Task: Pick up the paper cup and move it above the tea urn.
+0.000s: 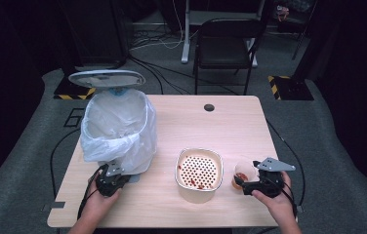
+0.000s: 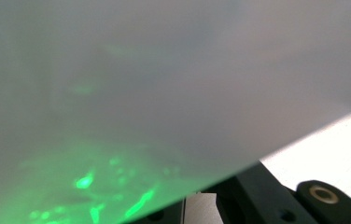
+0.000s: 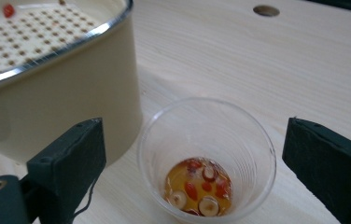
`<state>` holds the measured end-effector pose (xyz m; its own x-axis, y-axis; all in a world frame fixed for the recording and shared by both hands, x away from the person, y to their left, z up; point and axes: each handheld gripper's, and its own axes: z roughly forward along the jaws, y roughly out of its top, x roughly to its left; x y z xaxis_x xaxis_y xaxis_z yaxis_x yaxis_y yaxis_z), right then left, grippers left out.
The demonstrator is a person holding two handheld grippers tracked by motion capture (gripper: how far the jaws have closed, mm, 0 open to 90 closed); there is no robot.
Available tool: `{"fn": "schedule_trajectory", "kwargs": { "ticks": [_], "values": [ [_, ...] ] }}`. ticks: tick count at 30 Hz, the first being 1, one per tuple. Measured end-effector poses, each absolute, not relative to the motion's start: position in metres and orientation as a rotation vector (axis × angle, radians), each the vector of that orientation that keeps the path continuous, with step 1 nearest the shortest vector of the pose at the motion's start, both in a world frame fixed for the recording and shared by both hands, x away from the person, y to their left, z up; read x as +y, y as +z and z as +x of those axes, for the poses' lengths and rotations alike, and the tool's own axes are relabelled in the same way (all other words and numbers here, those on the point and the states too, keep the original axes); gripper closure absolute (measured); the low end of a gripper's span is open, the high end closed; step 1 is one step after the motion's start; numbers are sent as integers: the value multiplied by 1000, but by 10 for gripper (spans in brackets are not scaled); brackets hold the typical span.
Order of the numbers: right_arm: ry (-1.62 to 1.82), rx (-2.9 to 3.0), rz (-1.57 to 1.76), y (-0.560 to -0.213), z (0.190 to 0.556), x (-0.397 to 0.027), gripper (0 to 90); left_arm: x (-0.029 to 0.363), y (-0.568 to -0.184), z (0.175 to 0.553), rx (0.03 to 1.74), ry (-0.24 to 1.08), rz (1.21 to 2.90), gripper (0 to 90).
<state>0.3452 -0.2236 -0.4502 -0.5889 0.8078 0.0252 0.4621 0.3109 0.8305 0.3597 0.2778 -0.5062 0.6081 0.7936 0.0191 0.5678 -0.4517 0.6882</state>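
A dark room with grey carpet (image 1: 20,175), a black chair (image 1: 226,46) behind the wooden table (image 1: 196,122), and cables (image 1: 154,73) trailing across the floor.

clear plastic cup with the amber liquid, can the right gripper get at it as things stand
Probably yes. The clear plastic cup stands upright between the right gripper's open jaws, with gaps on both sides. The cream strainer container stands close beside it but does not block either jaw.

Light wooden table (image 1: 181,122), bag-lined white bin (image 1: 118,129) at left, cream strainer pot (image 1: 198,175) centre, clear plastic cup (image 1: 244,173) right.
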Motion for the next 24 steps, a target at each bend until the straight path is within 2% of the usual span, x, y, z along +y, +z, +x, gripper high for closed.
{"fn": "schedule_trajectory", "kwargs": {
  "ticks": [6, 10, 16, 19, 24],
  "values": [
    [1130, 2226, 1166, -468, 354, -225, 56, 278, -506, 360, 1070, 449, 2184, 900],
    [1109, 2254, 1190, -477, 358, -222, 144, 278, -506, 360, 1069, 450, 2185, 900],
    [1109, 2269, 1201, -487, 361, -220, 191, 278, -506, 360, 1069, 450, 2185, 900],
    [1123, 2265, 1192, -487, 362, -221, 278, 278, -506, 360, 1067, 449, 2184, 900],
    [1123, 2269, 1157, -485, 362, -220, 363, 278, -506, 360, 1066, 450, 2186, 900]
  ]
}}
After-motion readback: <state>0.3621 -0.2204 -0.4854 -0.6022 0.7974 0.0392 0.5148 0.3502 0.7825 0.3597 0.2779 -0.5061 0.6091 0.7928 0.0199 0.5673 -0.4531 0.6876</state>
